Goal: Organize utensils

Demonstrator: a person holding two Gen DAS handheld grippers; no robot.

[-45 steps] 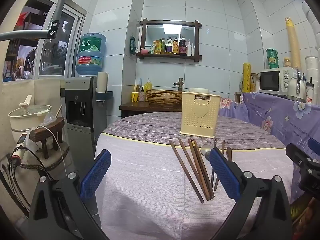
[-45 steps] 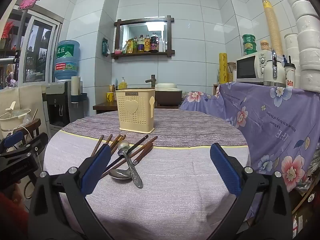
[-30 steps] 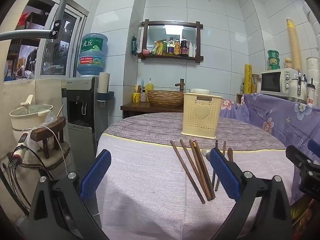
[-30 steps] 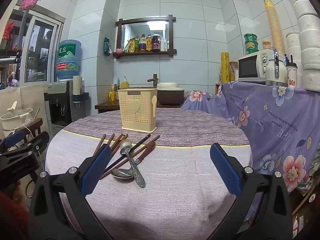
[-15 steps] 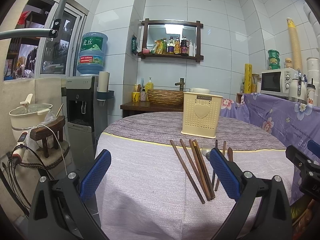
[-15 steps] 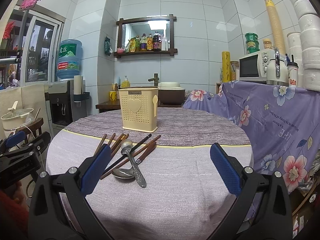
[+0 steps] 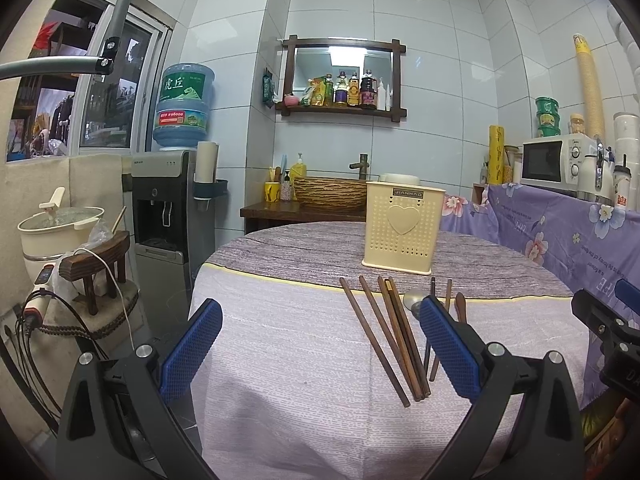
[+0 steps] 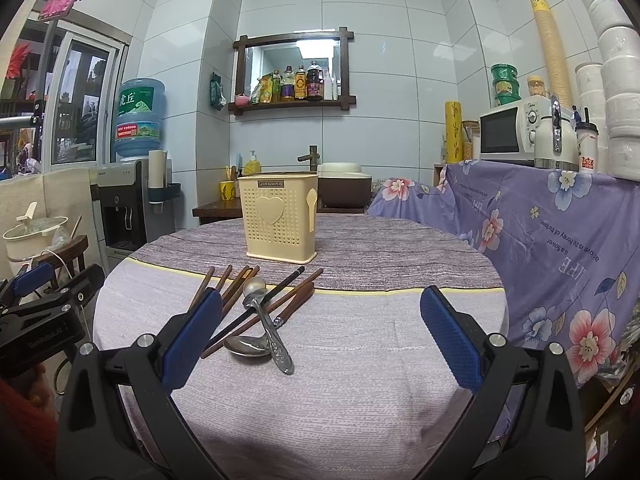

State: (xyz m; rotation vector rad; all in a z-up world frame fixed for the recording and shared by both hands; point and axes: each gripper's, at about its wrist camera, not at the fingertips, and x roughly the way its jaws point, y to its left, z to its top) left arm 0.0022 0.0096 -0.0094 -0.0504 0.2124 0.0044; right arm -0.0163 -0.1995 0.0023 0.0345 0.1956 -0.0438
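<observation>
The left gripper [image 7: 320, 348] is held level with its jaws spread wide and nothing between them. The right gripper [image 8: 320, 332] is the same, and stands at its 3 o'clock side.

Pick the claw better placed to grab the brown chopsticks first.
Left claw, likely: open, with the chopsticks lying just inside its right finger. From the right claw they sit behind its left finger.

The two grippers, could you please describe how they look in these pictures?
Both the left gripper and the right gripper have black angular plastic arms with silver bolts and textured blue pads. White lettering marks the left gripper's body. A red sleeve shows beside it.
</observation>
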